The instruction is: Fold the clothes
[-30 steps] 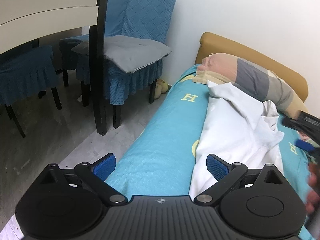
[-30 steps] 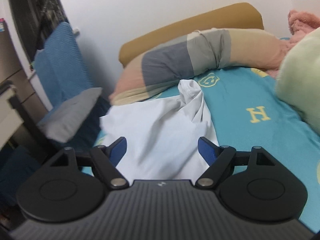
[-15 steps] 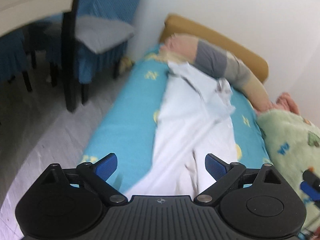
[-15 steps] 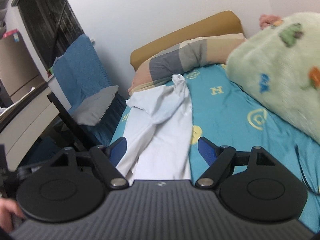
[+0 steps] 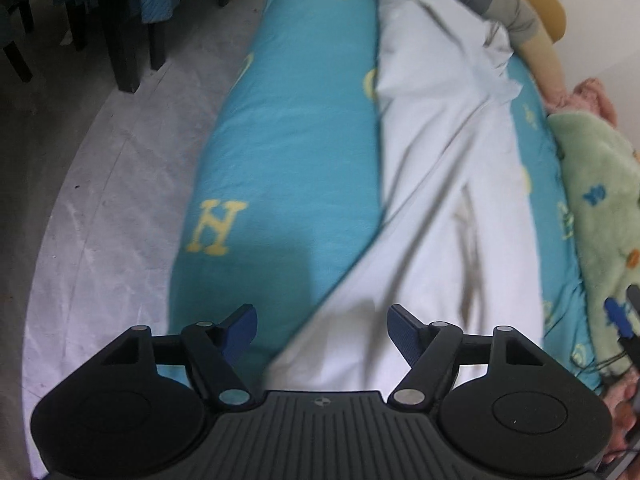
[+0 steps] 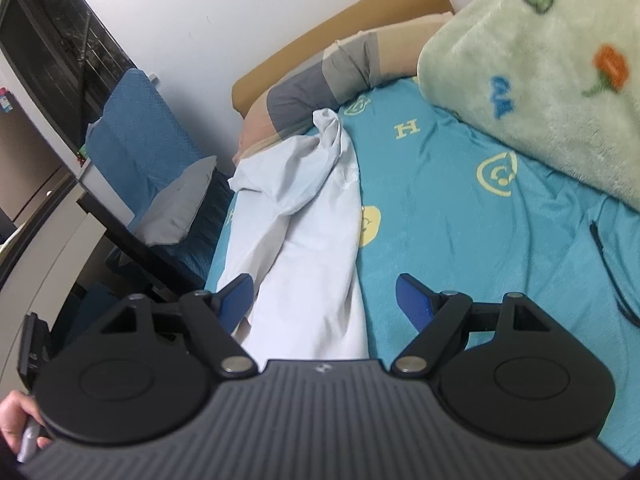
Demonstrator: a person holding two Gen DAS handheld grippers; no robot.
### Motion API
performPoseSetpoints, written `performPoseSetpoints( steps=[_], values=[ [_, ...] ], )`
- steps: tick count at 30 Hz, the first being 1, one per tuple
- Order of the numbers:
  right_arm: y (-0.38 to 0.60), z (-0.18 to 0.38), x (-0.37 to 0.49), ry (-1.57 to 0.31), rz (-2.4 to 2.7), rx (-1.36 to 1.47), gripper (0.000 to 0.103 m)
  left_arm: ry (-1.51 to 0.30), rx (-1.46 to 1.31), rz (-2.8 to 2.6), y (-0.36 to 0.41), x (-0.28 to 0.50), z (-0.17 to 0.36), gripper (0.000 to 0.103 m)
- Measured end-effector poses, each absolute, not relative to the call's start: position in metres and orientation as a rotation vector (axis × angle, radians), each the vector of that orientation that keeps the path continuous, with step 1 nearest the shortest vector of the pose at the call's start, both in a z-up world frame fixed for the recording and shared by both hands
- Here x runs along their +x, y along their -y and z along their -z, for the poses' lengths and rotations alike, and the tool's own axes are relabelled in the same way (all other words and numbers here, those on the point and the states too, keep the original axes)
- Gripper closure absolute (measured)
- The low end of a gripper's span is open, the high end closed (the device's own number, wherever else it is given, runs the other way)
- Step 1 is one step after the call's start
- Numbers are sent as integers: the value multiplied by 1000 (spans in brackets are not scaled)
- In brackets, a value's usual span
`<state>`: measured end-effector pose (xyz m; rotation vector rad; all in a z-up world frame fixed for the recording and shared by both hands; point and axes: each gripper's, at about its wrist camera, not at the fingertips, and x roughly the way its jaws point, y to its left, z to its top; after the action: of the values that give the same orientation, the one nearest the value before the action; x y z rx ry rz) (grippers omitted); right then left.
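A long white garment [image 5: 448, 184] lies stretched along a bed with a teal sheet [image 5: 280, 168]; its far end is bunched against a striped pillow [image 5: 516, 20]. My left gripper [image 5: 322, 330] hovers open over the garment's near left edge, nothing between its blue pads. In the right wrist view the same white garment [image 6: 312, 248] runs from the pillow [image 6: 320, 88] toward me, and my right gripper [image 6: 324, 300] hangs open just above its near end. The nearest hem is hidden under both gripper bodies.
A pale green fleece blanket [image 6: 540, 68] is heaped on the bed's right side. Blue-covered chairs [image 6: 140, 148] and a dark table leg [image 5: 124, 40] stand on the grey floor [image 5: 100, 184] to the bed's left. A tan headboard [image 6: 340, 32] backs the pillow. A black cord [image 6: 612, 272] lies on the sheet.
Both grippers have drawn back along the bed from the pillow end toward the garment's near end and tilted downward. The garment lies as before. Both stay open.
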<state>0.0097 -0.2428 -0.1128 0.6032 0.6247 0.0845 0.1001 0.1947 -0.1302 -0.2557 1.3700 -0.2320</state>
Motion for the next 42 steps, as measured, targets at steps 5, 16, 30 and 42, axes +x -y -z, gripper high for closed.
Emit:
performPoseSetpoints(
  steps=[5,16,30,42],
  values=[
    [241,117,14,-648,-81,607,23,-1461,-209,318,-204,98,150,38],
    [245,123,16,-663,-51,641,23,-1393,132,458,-161,74,112,96],
    [269,114,3,-600,-30,730,23,-1048,450,569,-28,-28,3,98],
    [271,106,1,-563,-25,650,23,-1254,228,488,22,-24,102,92]
  ],
)
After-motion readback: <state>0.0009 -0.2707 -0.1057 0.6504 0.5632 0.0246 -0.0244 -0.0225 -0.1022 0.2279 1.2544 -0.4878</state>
